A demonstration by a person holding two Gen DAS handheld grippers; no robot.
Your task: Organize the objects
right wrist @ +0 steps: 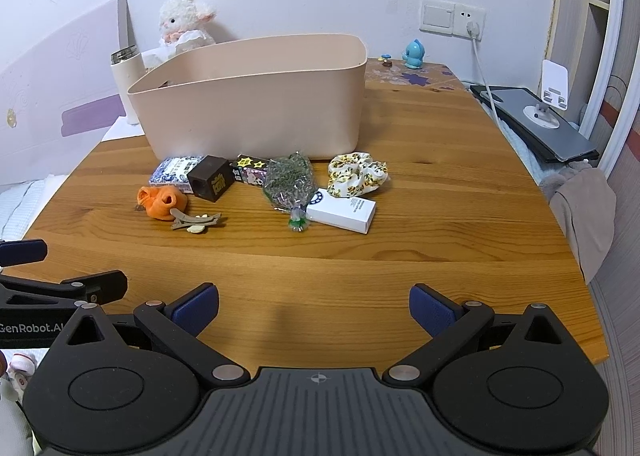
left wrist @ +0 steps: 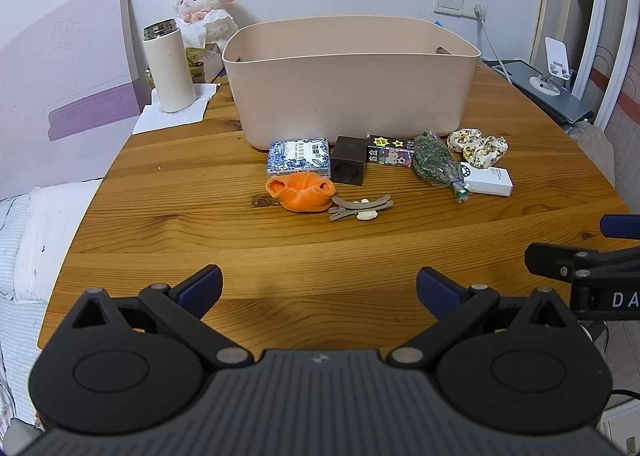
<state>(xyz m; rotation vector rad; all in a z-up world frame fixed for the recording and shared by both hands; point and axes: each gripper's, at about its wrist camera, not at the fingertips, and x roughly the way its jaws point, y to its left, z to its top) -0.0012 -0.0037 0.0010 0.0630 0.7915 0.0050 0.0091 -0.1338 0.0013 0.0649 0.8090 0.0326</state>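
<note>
both grippers hang over the near edge of the wooden table, side by side and well apart from the things to be sorted. the left gripper has its blue fingers spread wide with only bare wood between them, and the right gripper is spread wide in the same way and holds nothing. the beige bin stands at the far middle of the table, and from these views i cannot tell what lies inside it. just in front of its near wall there is a loose row of small things: a blue and white patterned box, a dark brown cube touching it, then a black carton with cartoon pictures, a clear bag of green dried herbs, and a floral scrunchie at the right end. a white box lies beside the herb bag, a little nearer to the camera. in front of the patterned box sits an orange cloth piece, and just beside it lie hair clips flat on the wood. at the left of the bin a cream thermos stands upright on a white napkin, and a plush lamb leans at the wall behind it. in the right wrist view a small blue figurine stands at the far corner under the wall socket.
</note>
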